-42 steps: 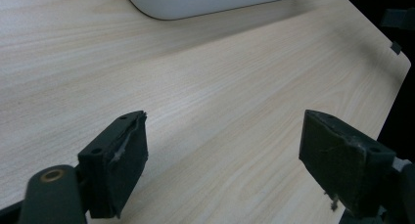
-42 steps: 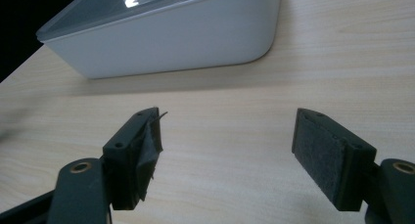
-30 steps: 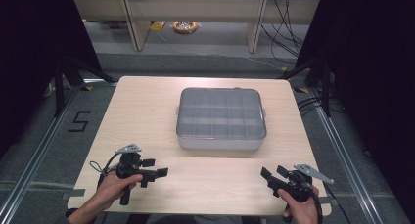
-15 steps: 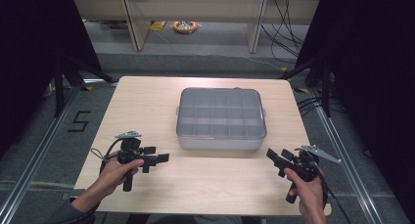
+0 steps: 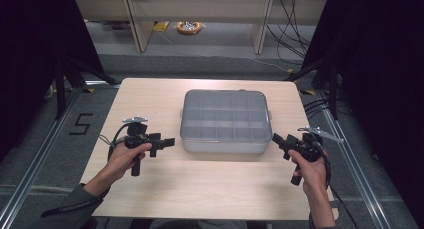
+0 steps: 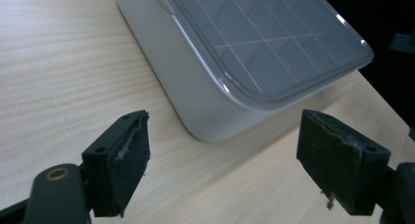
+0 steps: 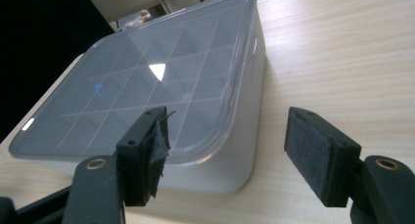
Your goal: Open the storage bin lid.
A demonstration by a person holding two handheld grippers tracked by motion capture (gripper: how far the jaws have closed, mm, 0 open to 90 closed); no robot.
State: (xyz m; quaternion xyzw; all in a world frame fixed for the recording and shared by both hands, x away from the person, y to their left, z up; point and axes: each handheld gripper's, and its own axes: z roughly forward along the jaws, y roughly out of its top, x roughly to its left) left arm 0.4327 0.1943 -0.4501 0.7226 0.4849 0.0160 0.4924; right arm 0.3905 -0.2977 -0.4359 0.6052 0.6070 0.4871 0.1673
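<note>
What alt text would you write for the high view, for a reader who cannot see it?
A grey lidded compartment box sits shut in the middle of a light wooden table. A person's hands hold a claw on either side of its near edge, the left claw and the right claw, both open and apart from the box.

Bare table [image 5: 150,104] around lidded box [image 5: 225,120]

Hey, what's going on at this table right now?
A person holds a two-jaw gripper in each hand, one on either side of a grey compartment box with a clear lid, on a wooden table. The left gripper and right gripper both point at the box's near corners, jaws open with nothing between them. Neither touches it yet.
</note>
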